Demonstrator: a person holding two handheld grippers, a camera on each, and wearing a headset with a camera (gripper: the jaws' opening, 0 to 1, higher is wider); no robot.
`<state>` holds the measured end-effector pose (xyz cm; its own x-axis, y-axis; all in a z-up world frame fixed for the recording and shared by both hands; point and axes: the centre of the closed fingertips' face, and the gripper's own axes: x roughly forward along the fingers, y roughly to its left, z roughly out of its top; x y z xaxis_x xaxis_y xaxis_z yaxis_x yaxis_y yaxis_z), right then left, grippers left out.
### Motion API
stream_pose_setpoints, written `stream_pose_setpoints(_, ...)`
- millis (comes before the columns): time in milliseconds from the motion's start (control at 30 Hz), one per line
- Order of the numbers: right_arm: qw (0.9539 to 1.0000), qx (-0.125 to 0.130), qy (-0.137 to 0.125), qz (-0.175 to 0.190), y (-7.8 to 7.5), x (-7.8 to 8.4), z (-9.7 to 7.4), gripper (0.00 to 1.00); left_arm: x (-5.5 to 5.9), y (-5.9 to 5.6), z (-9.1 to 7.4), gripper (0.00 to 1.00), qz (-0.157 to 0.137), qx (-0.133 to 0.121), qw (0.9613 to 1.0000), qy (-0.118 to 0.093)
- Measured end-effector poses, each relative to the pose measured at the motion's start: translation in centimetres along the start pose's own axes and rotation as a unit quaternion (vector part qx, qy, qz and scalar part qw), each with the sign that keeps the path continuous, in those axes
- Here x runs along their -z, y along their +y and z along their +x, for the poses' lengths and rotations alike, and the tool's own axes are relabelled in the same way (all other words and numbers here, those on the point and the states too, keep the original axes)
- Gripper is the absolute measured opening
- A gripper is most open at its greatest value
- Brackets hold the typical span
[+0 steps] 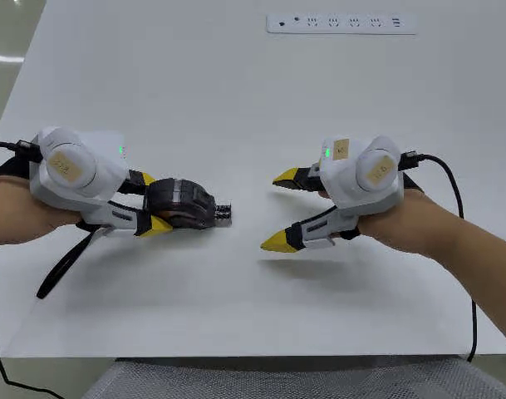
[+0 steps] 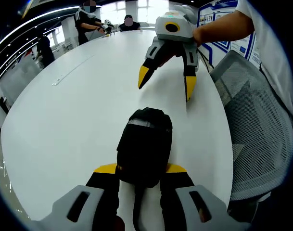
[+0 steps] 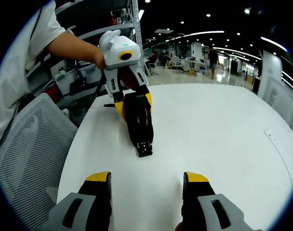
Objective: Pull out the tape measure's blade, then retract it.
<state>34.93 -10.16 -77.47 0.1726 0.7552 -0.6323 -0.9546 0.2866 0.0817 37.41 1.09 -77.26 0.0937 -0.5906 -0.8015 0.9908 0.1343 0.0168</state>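
Observation:
The tape measure (image 1: 179, 203) is a black case lying on the white table, its blade hook (image 1: 223, 213) at the case mouth pointing right. My left gripper (image 1: 151, 202) is shut on the case from the left; in the left gripper view the tape measure (image 2: 145, 146) sits between the yellow fingertips (image 2: 106, 168). My right gripper (image 1: 282, 209) stands open a short way right of the hook, holding nothing. From the right gripper view, the tape measure (image 3: 139, 123) lies ahead of the open right gripper (image 3: 147, 177), with the left gripper (image 3: 133, 105) clamped on it.
A white power strip (image 1: 341, 23) lies at the table's far edge. A black strap (image 1: 63, 264) trails from the tape measure toward the near left. A grey mesh chair (image 1: 277, 381) stands just below the near table edge. Cables run from both grippers.

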Motion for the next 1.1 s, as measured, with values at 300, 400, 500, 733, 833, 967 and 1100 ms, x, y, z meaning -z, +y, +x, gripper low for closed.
stream_pose_setpoints(300,0.9999,-0.006,-0.009,-0.003,-0.1,-0.6,1.5,0.52,0.0,-0.1,0.0,0.28,0.0,0.001,1.0,0.003)
stream_pose_setpoints(400,0.9999,-0.008,-0.013,-0.008,-0.1,-1.0,2.1,0.48,0.1,-0.1,0.0,0.28,0.001,0.002,1.0,0.004)
stream_pose_setpoints(500,0.9998,-0.007,-0.015,-0.013,0.0,-1.3,2.5,0.44,0.1,-0.1,0.0,0.28,0.001,0.002,1.0,0.004)
stream_pose_setpoints(733,0.9998,-0.009,-0.01,-0.012,0.1,-1.6,3.5,0.36,0.1,-0.1,0.0,0.28,0.001,0.003,1.0,0.004)
stream_pose_setpoints(833,0.9998,-0.014,-0.01,-0.014,0.3,-1.5,3.8,0.33,0.1,-0.1,0.1,0.28,0.0,0.003,1.0,0.004)
stream_pose_setpoints(967,0.9996,-0.02,-0.011,-0.017,0.6,-1.6,4.1,0.31,0.1,-0.1,0.1,0.28,0.0,0.004,1.0,0.004)
stream_pose_setpoints(1100,0.9994,-0.022,-0.016,-0.022,0.6,-1.9,4.5,0.28,0.2,-0.1,0.1,0.28,0.001,0.005,1.0,0.005)
